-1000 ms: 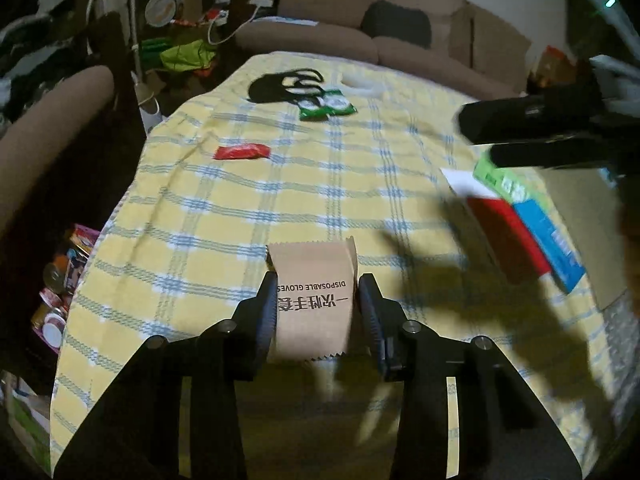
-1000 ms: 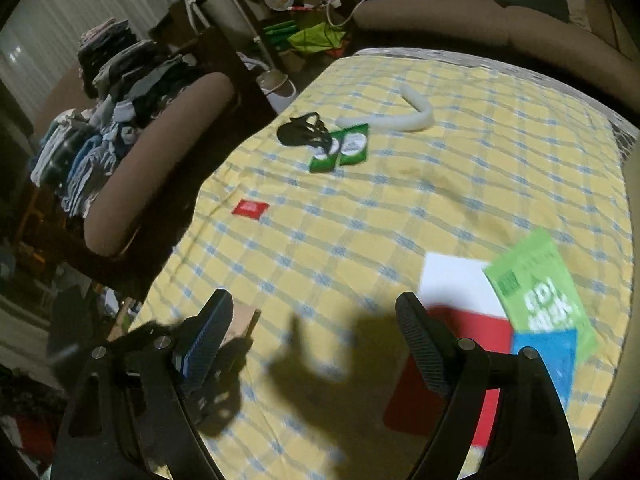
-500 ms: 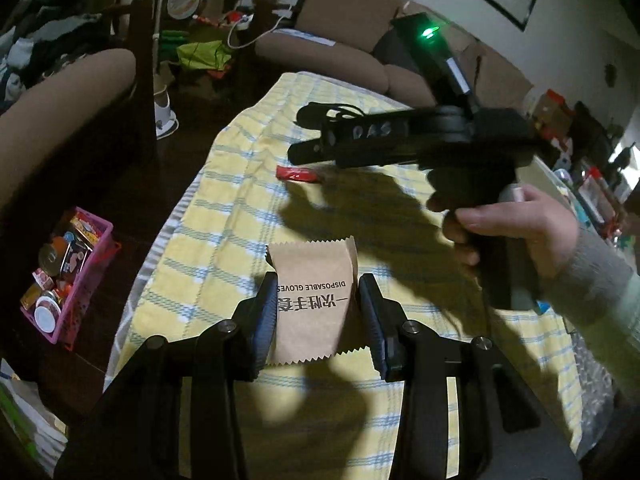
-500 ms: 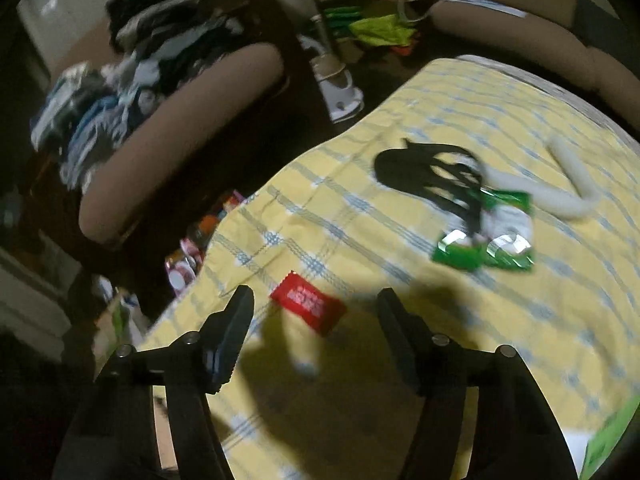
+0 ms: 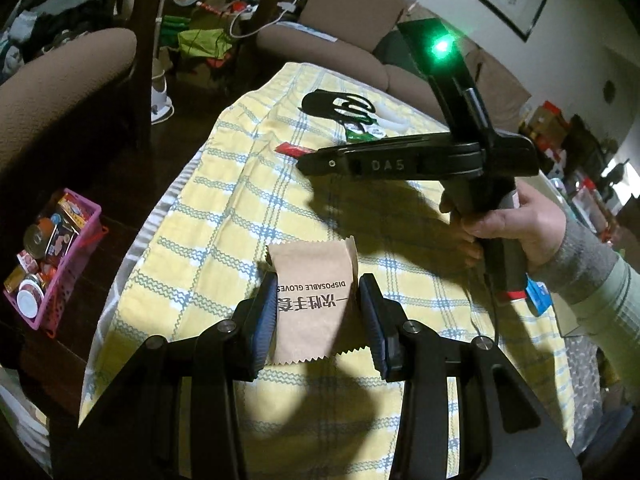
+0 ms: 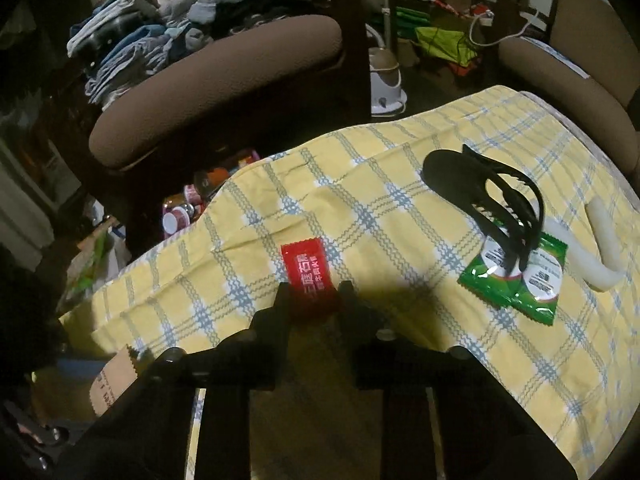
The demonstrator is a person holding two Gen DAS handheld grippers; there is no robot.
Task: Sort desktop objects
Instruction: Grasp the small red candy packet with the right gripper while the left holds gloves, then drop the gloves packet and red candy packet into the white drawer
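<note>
My left gripper (image 5: 318, 312) is shut on a brown paper packet of disposable gloves (image 5: 314, 300) and holds it over the yellow plaid tablecloth (image 5: 224, 216). My right gripper (image 6: 314, 300) has its fingers on either side of a red sachet (image 6: 308, 276) that lies near the table's left edge; the jaws stand close to the sachet's sides. The right gripper also shows in the left wrist view (image 5: 308, 164), above the red sachet (image 5: 290, 149). The brown packet's corner shows in the right wrist view (image 6: 116, 380).
A black hair claw (image 6: 484, 196) lies on two green sachets (image 6: 516, 280), beside a curved white piece (image 6: 604, 248). A pink basket of small items (image 5: 52, 256) stands on the floor at left. Brown armchairs (image 6: 216, 84) and a sofa (image 5: 332, 48) surround the table.
The right gripper has moved left and forward across the table to the red sachet and narrowed around it. The left gripper has kept hold of the brown packet and tilted slightly.
</note>
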